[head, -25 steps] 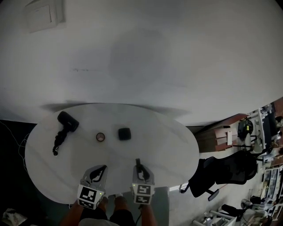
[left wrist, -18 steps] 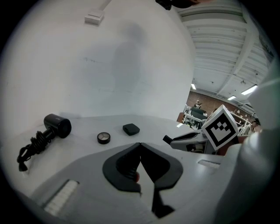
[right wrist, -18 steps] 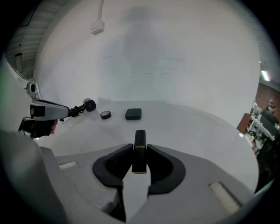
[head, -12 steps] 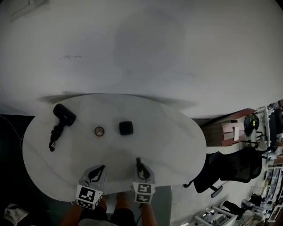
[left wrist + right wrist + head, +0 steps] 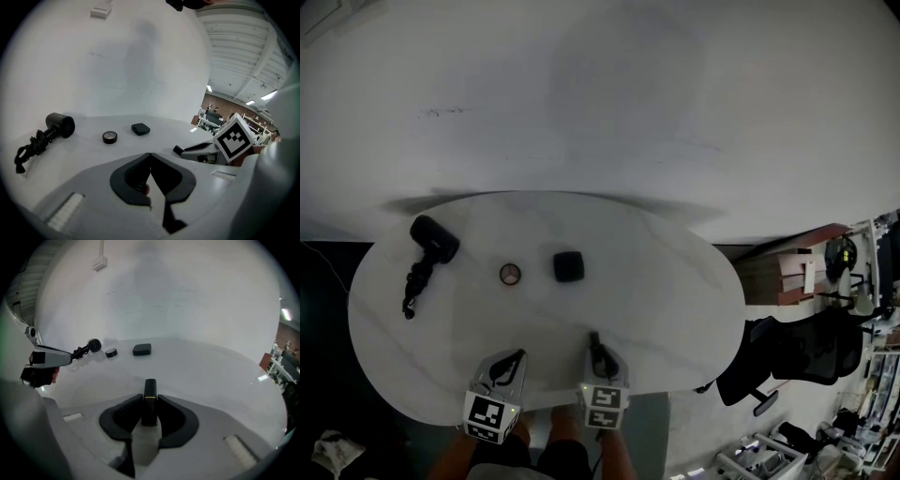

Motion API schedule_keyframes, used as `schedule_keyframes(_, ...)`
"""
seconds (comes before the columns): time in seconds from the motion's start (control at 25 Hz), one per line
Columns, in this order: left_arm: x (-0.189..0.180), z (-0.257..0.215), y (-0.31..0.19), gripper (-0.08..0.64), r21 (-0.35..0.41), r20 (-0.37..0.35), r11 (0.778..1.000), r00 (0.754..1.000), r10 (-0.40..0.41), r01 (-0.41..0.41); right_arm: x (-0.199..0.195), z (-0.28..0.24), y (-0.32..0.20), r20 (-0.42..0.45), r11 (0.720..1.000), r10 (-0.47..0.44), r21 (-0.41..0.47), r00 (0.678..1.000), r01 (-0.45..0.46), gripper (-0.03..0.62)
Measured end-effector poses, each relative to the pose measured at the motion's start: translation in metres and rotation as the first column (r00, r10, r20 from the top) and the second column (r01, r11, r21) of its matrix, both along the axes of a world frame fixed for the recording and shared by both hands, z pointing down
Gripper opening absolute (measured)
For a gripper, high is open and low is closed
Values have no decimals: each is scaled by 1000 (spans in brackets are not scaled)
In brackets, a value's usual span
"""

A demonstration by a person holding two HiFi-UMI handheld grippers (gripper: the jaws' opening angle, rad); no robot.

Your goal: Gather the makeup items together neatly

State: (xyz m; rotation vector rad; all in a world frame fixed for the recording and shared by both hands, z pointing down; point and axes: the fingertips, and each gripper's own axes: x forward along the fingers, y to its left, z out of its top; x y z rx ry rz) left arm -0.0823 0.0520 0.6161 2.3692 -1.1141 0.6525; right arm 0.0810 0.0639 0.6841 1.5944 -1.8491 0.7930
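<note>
On the white oval table (image 5: 675,309) lie a small round compact (image 5: 510,274) and a black square compact (image 5: 568,266), side by side past the middle. The left gripper view shows the round compact (image 5: 109,137) and the square compact (image 5: 140,129) ahead of it. My right gripper (image 5: 596,353) is over the table's near edge, shut on a black lipstick tube (image 5: 150,389) that stands upright between its jaws. My left gripper (image 5: 508,363) hangs beside it, shut (image 5: 150,155), with nothing visible between its tips.
A black hair dryer (image 5: 432,239) with a coiled cord lies at the table's far left. A dark office chair (image 5: 787,352) and shelves stand off to the right. A plain white wall rises behind the table.
Both grippers have sunk a little toward the table's near edge. The head view has shifted. The items on the table have not moved.
</note>
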Motion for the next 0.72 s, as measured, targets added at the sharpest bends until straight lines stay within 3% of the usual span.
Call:
schedule_keyframes(0.32, 3, 1, 2, 11, -5, 4, 1000, 1000, -1, 1, -3, 1, 0, 7, 1000, -6, 7, 1000, 6, 110)
schedule_keyframes(0.48, 4, 3, 2, 11, -10, 5, 1000, 1000, 0, 0, -10, 1, -2, 26, 1000, -24, 9, 999, 24, 210)
schedule_keyframes(0.72, 4, 0, 1, 11, -3, -5, 1000, 1000, -2, 2, -11, 2, -2, 21, 1000, -23, 3, 1000, 23, 212)
